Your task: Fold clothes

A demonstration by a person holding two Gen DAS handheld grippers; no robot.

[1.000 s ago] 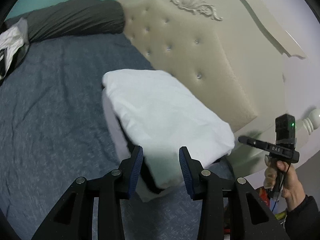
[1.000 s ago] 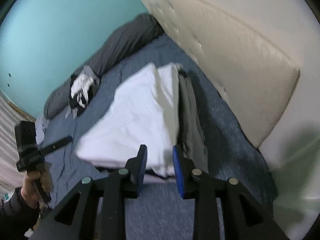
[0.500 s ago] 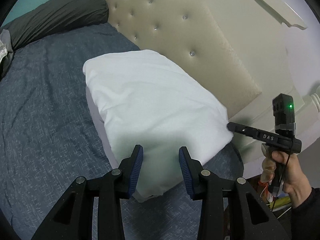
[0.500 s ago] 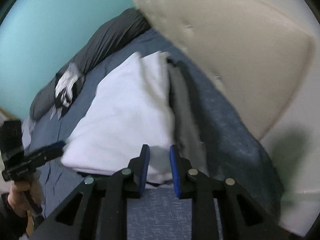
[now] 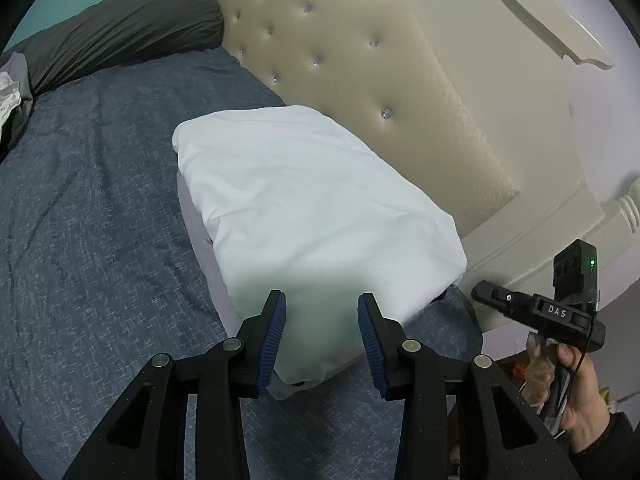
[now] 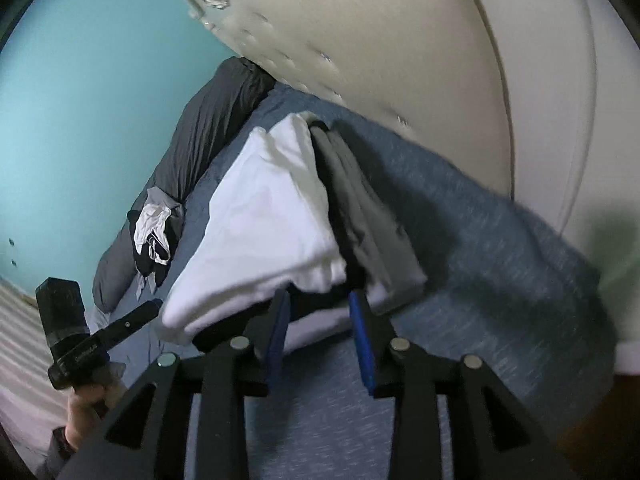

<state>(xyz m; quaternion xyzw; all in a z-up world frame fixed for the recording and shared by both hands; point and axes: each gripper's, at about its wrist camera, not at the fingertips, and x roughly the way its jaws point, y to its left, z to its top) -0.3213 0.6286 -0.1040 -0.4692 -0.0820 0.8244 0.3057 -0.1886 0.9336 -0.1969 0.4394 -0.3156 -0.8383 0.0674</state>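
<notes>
I'm over the bed [image 5: 100,216] now, both tools angled down at the stack by the tufted headboard [image 5: 360,80]. The folded white garment [image 5: 312,208] sits on top of that stack, with grey folded clothes [image 6: 360,208] under and beside it on the headboard side, so the finished pieces are collecting in one corner, out of the way of the loose clothes heap [image 6: 154,236] near the dark bolster [image 5: 120,32].

My left tool [image 5: 322,332] hangs with its jaws parted just above the near end of the white garment; the cloth runs between the blue pads [image 5: 276,332] in view, but I see no pinch, so it's released. My right tool [image 6: 320,328] is at the stack's near corner and its jaws are opening; dark and pale layers lie between the tips, though the blur won't let me say the pads press anything. I judge that's me letting go after setting the piece down.

Against a second ago: the white garment was tented up on the right side and now lies flatter, the right jaws were narrower, and the stack fills more of the left view.
</notes>
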